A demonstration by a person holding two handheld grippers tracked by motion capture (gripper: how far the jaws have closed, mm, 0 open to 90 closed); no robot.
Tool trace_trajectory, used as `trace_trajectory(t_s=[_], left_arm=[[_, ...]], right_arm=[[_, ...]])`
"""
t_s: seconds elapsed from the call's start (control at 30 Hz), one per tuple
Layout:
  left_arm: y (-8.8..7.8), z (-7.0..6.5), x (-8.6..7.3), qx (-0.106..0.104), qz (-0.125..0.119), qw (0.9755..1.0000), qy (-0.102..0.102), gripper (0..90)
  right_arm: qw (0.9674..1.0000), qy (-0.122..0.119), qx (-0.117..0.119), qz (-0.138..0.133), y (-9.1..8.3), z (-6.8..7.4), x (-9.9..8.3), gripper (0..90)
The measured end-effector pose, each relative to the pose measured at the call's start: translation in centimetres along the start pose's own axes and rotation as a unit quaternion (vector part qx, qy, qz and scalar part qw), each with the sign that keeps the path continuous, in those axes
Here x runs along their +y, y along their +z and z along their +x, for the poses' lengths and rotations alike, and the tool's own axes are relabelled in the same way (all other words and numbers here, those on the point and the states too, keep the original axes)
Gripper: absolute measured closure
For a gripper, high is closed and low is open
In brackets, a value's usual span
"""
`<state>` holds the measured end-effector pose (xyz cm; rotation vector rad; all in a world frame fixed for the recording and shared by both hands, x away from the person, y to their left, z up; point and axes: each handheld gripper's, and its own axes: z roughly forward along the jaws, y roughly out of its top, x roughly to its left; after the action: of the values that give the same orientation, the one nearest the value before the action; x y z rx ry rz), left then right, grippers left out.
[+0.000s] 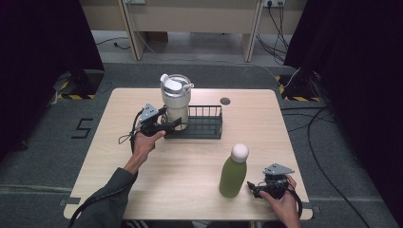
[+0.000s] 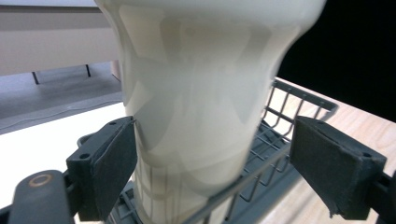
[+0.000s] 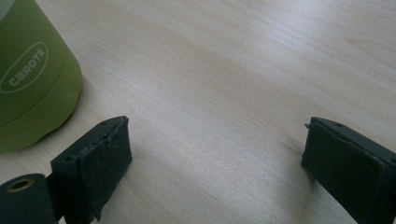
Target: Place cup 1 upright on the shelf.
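Right tool (image 1: pixel 253 187) released, idle at green bottle's (image 1: pixel 232 176) 3 o'clock | left tool (image 1: pixel 175 124) released around cream tumbler (image 1: pixel 176 102) in wire rack (image 1: pixel 205 128) | next: clench, lift.

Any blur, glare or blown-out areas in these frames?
Left gripper view: the cream tumbler is close and soft, with pale reflections on its wall; the table at lower left is blown out white. Right gripper view: the green bottle and wood grain are fairly sharp under even light. High view: the sides fall dark and the wooden table is evenly lit.

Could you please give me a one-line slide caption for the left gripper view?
Open left gripper straddling a cream tumbler that stands in a dark wire rack.
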<state>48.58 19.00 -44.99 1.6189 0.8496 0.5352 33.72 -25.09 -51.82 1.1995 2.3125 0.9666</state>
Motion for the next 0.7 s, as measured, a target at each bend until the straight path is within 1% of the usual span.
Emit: trace_trajectory(t_s=[0.13, 0.27, 0.4, 0.43, 0.57, 0.7], left_arm=[[-0.6, -0.3, 0.0, -0.007, 0.000, 1.0000, -0.001, 14.6], [-1.0, -0.6, -0.2, -0.013, 0.007, 0.9999, 0.000, 14.6], [-1.9, -0.8, -0.3, -0.018, 0.006, 0.9998, -0.008, 14.6], [-2.1, -0.8, -0.4, -0.019, 0.006, 0.9998, -0.007, 14.6], [-2.7, -1.1, -0.7, -0.019, 0.004, 0.9997, -0.014, 14.6], [-3.3, -1.3, -1.0, -0.021, 0.012, 0.9996, -0.016, 14.6]], right_arm=[[1.0000, 0.000, 0.000, 0.000, 0.0, 0.0, 0.0, 8.1], [1.0000, 0.000, 0.000, 0.000, 0.0, 0.0, 0.0, 8.1], [1.0000, 0.000, 0.000, -0.001, 0.0, 0.0, 0.0, 8.1], [1.0000, 0.000, 0.000, -0.001, 0.0, 0.0, 0.0, 8.1], [1.0000, -0.001, 0.000, -0.001, 0.0, 0.0, 0.0, 8.0], [1.0000, -0.002, 0.000, -0.001, 0.0, 0.0, 0.0, 8.0]])
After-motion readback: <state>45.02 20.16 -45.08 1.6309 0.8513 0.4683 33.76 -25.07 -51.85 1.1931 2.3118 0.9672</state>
